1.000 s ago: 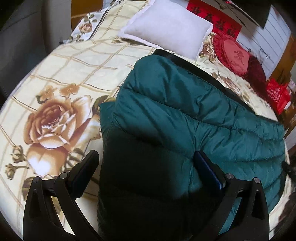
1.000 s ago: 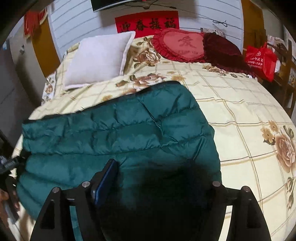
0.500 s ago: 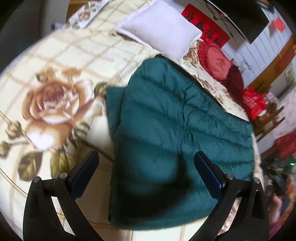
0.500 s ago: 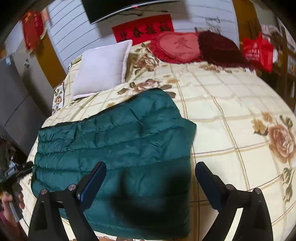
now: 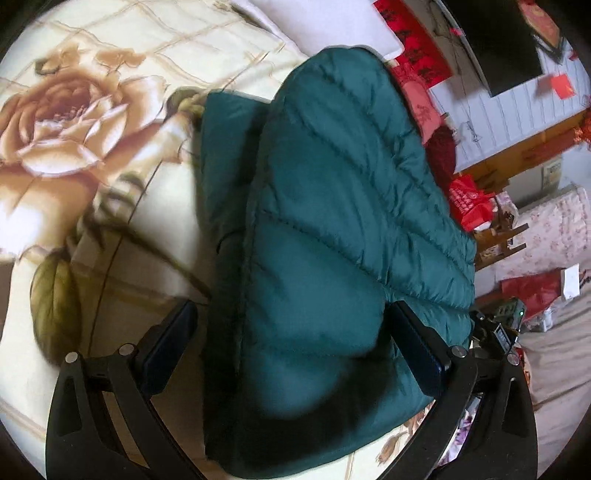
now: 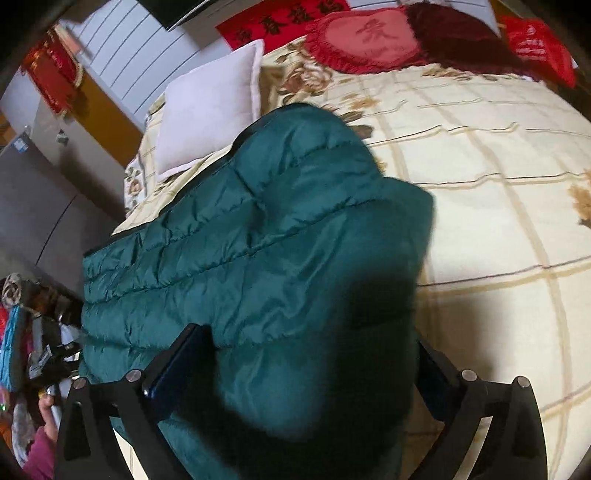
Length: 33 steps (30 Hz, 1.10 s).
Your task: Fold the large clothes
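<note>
In the left wrist view the green jacket (image 5: 332, 229) lies folded on the bed (image 5: 122, 55), and it runs from 6 o'clock up to about 1 o'clock in the picture. A lower layer of the jacket shows at its 10 o'clock edge, beside a big printed rose (image 5: 59, 122) on the bed cover. The left hand-held gripper (image 5: 291, 354) stands wide open over the near end of the jacket; its fingers (image 5: 166, 350) are on both sides of the cloth, and I cannot tell if they touch it. A white pillow (image 5: 332, 22) is at 12 o'clock, partly hidden behind the jacket, and a red bag (image 5: 469, 203) is at 3 o'clock past the bed edge. In the right wrist view the jacket (image 6: 258, 251) fills the centre and reaches from 8 o'clock to 12 o'clock, with the pillow (image 6: 210, 107) just beyond it at 11 o'clock and a red cushion (image 6: 365, 37) at 12 o'clock. The right hand-held gripper (image 6: 310, 369) is opening, its jaws spread very wide; the near corner of the jacket lies between them, in shadow, and the pads do not seem to press it. At 8 o'clock, low in this picture, a person's hand (image 6: 48, 406) with a pink sleeve appears.
</note>
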Motion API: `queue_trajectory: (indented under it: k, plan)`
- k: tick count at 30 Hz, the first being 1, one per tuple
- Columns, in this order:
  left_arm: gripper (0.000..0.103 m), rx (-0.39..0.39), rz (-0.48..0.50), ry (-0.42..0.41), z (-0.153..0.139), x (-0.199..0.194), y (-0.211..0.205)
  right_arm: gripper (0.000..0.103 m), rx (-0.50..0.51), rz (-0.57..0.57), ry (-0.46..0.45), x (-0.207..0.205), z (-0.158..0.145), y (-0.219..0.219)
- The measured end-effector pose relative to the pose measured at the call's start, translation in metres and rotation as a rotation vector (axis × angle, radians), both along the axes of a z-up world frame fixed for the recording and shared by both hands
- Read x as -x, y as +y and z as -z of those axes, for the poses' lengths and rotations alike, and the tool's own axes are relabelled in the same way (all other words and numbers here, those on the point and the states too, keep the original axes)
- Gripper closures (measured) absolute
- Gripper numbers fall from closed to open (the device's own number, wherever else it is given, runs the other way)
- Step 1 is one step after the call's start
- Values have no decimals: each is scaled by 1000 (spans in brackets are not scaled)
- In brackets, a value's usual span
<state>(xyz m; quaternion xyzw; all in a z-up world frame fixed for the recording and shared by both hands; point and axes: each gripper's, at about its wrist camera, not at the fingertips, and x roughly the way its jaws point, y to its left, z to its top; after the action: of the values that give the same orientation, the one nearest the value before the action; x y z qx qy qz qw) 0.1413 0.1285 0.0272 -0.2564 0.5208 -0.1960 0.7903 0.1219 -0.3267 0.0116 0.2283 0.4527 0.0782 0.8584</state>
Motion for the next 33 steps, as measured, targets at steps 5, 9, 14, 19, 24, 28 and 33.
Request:
queue_trajectory:
  k: [5, 9, 14, 19, 24, 28, 33]
  plan:
    - [0, -18, 22, -30, 0, -3, -11, 0, -18, -18, 0, -7, 8, 6]
    - [0, -32, 39, -33, 0, -4, -20, 0, -39, -7, 7, -6, 10, 7]
    - [0, -65, 30, -24, -1, -1, -29, 1, -42, -7, 8, -4, 10, 11]
    - [3, -54, 41, 5, -1, -5, -37, 34, -31, -4, -16, 8, -1, 19]
    - [38, -61, 58, -52, -20, 8, -42, 63, -26, -18, -79, 29, -30, 35]
    - [58, -51, 80, -95, -45, 26, -40, 67, -34, -48, -127, 52, -57, 54]
    - [62, -71, 145, -143, -75, 69, -38, 68, -55, -94, -163, 87, -82, 72]
